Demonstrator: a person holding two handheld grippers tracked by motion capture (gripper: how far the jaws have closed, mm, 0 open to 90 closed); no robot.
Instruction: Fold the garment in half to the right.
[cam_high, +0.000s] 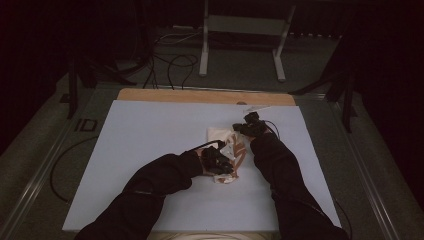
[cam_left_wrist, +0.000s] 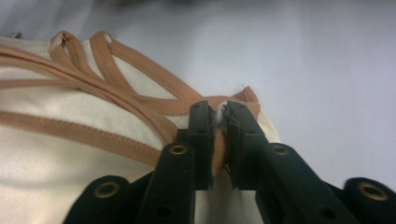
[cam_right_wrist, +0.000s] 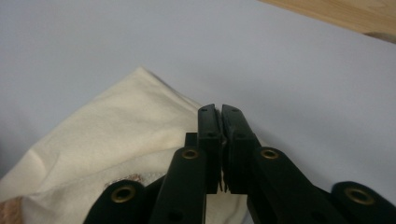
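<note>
Left gripper (cam_left_wrist: 219, 116) jaws are clamped on the tan-trimmed edge of the cream garment (cam_left_wrist: 56, 135) at frame centre, right gripper (cam_right_wrist: 219, 112) jaws pinched on its cloth; folding appears underway, unfinished.

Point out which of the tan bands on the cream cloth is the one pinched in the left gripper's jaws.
The short tan band end at the cloth's corner, clamped in the left gripper; the other tan bands lie loose across the cloth.

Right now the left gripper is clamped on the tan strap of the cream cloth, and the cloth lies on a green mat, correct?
Not quite. The left gripper is clamped on the tan strap of the cream cloth, but the mat is pale blue-white, not green. The high view shows it.
</note>
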